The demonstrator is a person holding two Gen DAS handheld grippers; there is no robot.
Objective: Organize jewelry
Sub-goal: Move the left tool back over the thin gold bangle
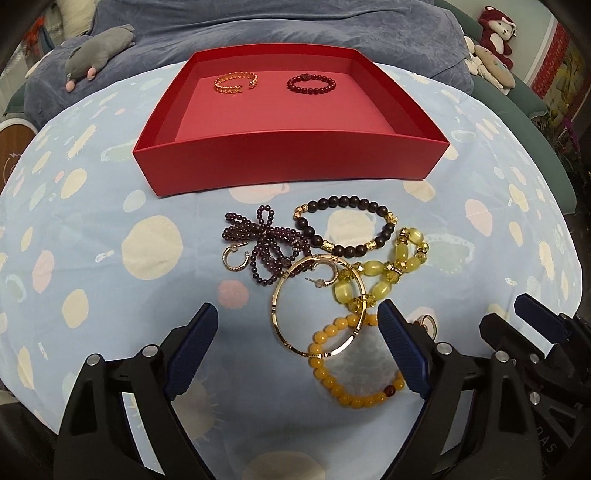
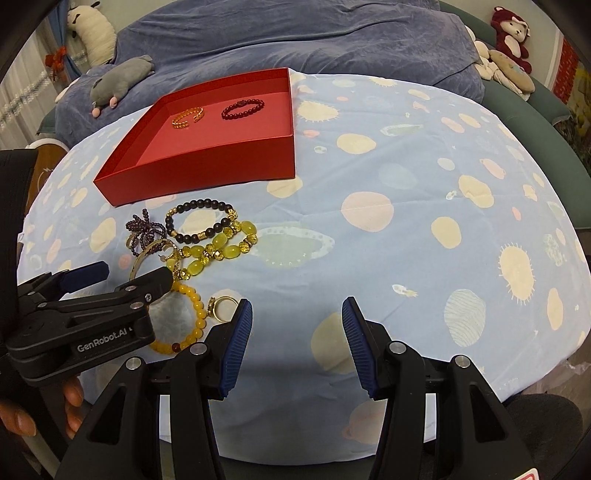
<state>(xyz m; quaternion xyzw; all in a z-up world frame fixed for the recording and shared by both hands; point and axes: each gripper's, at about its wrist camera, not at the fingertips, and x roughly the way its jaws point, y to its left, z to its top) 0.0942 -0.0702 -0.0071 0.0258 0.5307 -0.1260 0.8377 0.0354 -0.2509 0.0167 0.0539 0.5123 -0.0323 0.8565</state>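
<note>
Inspector: Nearest the lens, left gripper (image 1: pixel 297 343) stands wide, nothing pressed by either pad. Between its fingers lie a gold bangle (image 1: pixel 317 306) and an orange bead bracelet (image 1: pixel 354 365), the bangle overlapping the bracelet's upper edge.

Clerk: And beyond its fingertips?

Inspector: Going left to right: a small gold hoop earring (image 1: pixel 235 259), a purple bead strand (image 1: pixel 266 243) tangled in loops, a dark bead bracelet (image 1: pixel 345 229) with gold spacers, then a yellow-green bead bracelet (image 1: pixel 388 273) touching the bangle. A gold ring (image 1: pixel 426 323) sits just outside the gripper's right finger. All rest on the spotted blue cloth (image 1: pixel 110 221).

Clerk: The box?

Inspector: Red box (image 1: pixel 291 162), open-topped, stands beyond the pile, apart from it. Inside, near its far wall, a gold cuff (image 1: pixel 235 83) at left and a dark red bead bracelet (image 1: pixel 311 83) at right, not touching.

Clerk: The other tool?

Inspector: Right gripper (image 2: pixel 297 343) is partly spread, with bare cloth alone between its pads. The pile lies to its left; the ring is just beside its left finger. A person's hand (image 2: pixel 40 413) shows at the lower left of that view, under the left gripper.

Clerk: Surroundings?

Inspector: Grey plush toy (image 1: pixel 99 51) on a blue blanket (image 1: pixel 277 33) beyond the box.
</note>
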